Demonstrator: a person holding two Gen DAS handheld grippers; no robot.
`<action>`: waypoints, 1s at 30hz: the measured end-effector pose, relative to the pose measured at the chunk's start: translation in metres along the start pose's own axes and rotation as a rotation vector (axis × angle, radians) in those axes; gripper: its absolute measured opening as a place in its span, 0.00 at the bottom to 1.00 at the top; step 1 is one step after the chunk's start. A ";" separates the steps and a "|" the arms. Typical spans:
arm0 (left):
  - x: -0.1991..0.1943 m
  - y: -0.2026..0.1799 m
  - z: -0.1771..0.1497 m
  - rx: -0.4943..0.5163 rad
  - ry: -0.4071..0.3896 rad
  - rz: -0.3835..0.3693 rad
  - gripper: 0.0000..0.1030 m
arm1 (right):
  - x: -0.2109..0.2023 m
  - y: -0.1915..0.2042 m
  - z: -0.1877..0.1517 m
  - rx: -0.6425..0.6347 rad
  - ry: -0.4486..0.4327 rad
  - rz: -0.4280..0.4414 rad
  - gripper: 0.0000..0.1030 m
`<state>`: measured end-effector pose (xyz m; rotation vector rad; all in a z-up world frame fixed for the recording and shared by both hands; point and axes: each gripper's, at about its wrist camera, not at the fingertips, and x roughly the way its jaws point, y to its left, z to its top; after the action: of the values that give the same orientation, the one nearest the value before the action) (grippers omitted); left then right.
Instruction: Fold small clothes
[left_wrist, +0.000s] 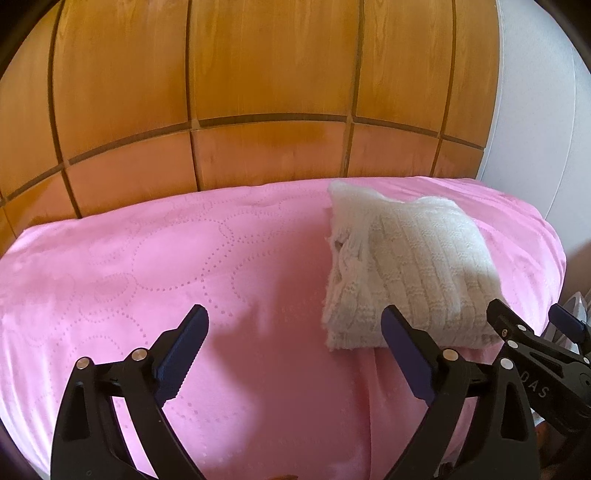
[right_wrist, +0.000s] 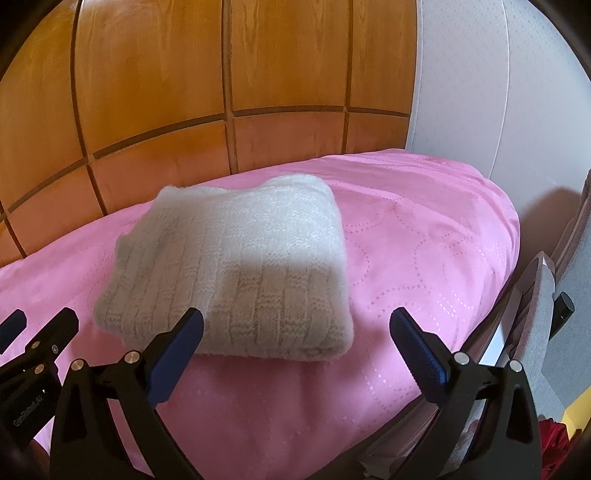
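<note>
A cream knitted garment (left_wrist: 402, 266) lies folded into a thick square on the pink bedspread (left_wrist: 166, 266). In the right wrist view the garment (right_wrist: 236, 273) sits just ahead of the fingers, left of centre. My left gripper (left_wrist: 295, 325) is open and empty, held above the bedspread to the left of the garment's near corner. My right gripper (right_wrist: 295, 325) is open and empty, just before the garment's near right corner. The right gripper also shows at the right edge of the left wrist view (left_wrist: 532, 321); the left gripper shows at the left edge of the right wrist view (right_wrist: 40, 321).
A wooden panelled headboard (left_wrist: 258, 92) rises behind the bed. A white wall (right_wrist: 498, 92) stands to the right. A grey chair or furniture piece (right_wrist: 546, 325) stands close beside the bed's right edge, with red cloth (right_wrist: 554, 443) below it.
</note>
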<state>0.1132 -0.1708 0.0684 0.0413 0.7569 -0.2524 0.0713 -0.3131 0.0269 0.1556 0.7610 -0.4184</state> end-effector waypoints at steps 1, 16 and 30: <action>0.000 0.000 0.000 0.001 0.002 -0.001 0.91 | 0.000 0.000 0.000 0.002 0.000 -0.001 0.98; -0.002 -0.002 0.002 0.002 -0.015 -0.001 0.95 | -0.004 0.002 -0.003 0.003 -0.012 0.000 0.98; -0.005 -0.005 -0.001 -0.006 -0.005 -0.006 0.95 | 0.003 0.001 -0.002 -0.005 0.003 0.010 0.98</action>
<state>0.1080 -0.1744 0.0715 0.0327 0.7525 -0.2557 0.0726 -0.3128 0.0232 0.1560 0.7641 -0.4065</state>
